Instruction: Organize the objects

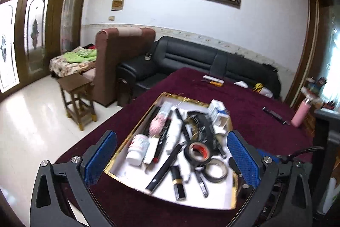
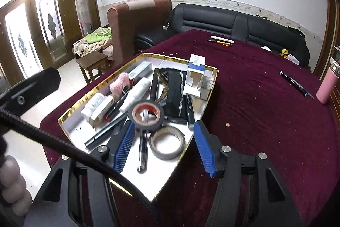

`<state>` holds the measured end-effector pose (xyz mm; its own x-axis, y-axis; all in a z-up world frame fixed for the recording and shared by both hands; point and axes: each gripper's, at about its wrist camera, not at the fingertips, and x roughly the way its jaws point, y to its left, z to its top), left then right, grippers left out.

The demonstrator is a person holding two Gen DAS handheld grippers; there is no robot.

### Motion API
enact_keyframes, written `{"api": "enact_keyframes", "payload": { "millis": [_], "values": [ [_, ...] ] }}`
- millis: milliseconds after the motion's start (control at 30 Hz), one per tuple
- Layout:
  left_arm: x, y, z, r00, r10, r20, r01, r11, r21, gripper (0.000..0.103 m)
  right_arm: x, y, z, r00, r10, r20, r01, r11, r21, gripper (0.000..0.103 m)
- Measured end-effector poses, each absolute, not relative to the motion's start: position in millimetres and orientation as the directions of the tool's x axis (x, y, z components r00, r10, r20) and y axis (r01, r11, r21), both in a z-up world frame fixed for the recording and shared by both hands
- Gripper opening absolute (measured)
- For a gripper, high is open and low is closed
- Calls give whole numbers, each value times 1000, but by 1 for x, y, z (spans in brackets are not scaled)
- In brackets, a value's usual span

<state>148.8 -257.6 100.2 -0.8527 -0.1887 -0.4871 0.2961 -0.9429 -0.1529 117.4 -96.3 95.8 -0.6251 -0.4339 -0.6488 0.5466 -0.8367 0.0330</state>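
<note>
Lay on the maroon tablecloth [image 2: 255,99], near its left edge: a shallow gold-rimmed box [image 2: 70,115] with a white floor, crowded with small things. Held a black tape roll [image 2: 146,115] with a red inner core, propped on other items, and a second, flatter tape ring [image 2: 166,142] just beside it. Also inside: a white bottle [image 2: 138,95], a pink fluffy item [image 2: 120,82], a black pouch [image 2: 170,93], small white cartons [image 2: 197,80] at the far right corner, and a pen [image 2: 142,152] at the near end.

Hovered above the near end of the box: right gripper [image 2: 165,142], blue pads partly apart, nothing gripped, the flat ring and pen seen between them. Stood spread wide and empty over the box in its own view: left gripper [image 1: 172,161].

Farther out on the cloth, well apart from the box: pens [image 2: 222,40] by the far edge, a dark pen [image 2: 296,84] and a pink bottle [image 2: 326,87] at the right. Beyond, a black sofa [image 2: 233,20].
</note>
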Motion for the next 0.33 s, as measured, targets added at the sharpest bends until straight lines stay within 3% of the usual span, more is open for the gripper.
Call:
{"api": "enact_keyframes", "payload": {
  "millis": [167, 333],
  "values": [
    [149, -245, 92, -811, -276, -515, 347, -937, -44, 102, 122, -88, 94, -637, -422, -645, 534, -845, 25, 58],
    [144, -235, 86, -796, -257, -548, 335, -941, -45, 102, 121, -72, 95, -649, -417, -636, 511, -859, 42, 58]
  ]
}}
